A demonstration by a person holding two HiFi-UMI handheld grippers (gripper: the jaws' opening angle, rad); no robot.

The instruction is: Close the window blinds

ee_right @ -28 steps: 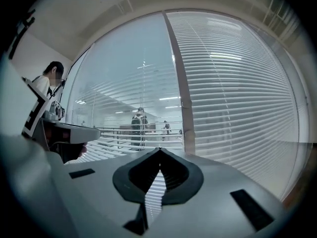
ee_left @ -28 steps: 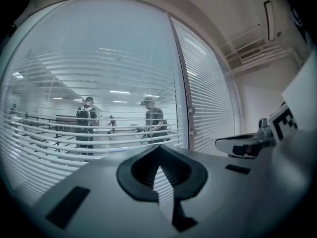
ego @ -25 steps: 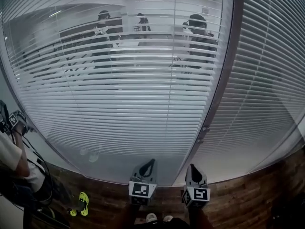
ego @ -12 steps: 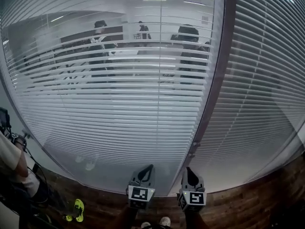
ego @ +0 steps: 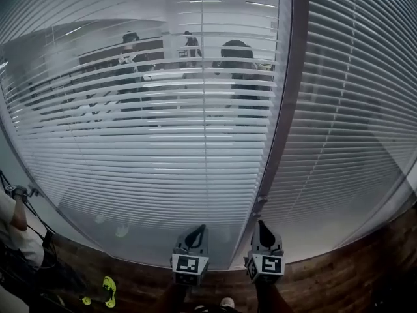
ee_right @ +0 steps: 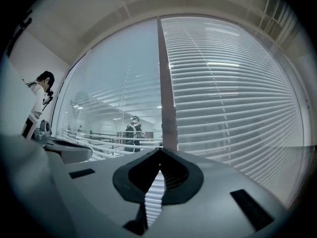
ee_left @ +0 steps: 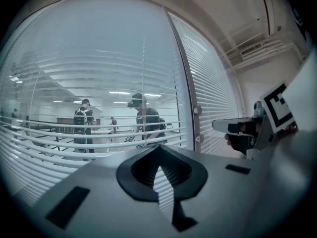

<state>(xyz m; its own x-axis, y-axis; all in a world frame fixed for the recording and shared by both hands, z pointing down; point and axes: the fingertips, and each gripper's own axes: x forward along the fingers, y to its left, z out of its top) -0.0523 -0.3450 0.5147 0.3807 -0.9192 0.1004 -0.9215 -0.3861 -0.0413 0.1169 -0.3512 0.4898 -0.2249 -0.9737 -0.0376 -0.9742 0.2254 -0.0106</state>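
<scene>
Task basically not started. Left blind [ego: 163,129] has its slats tilted open: you can see straight through the glass to people [ego: 238,64] in the room behind. Right blind [ego: 352,109], on the other side of the dark post [ego: 285,96], shows far less through it, so it looks closer to shut, but I can't call it fully closed from here. Left gripper [ego: 197,235] and right gripper [ego: 264,235] are low, side by side, near the bottom of the glazing above the wood floor [ego: 339,285], one either side of the post's foot. Neither touches a blind or anything else. Both gripper views show the jaws brought together at the tips with nothing between them, only slats visible past them. So both are empty and closed. Two small round fittings [ego: 261,200] sit on the post just above the grippers. My guess is they're the tilt controls, but they're too small to confirm. What's left is everything: find and reach the control, open the jaws and grip it, then turn the left slats flat. Check the right panel afterwards.
</scene>
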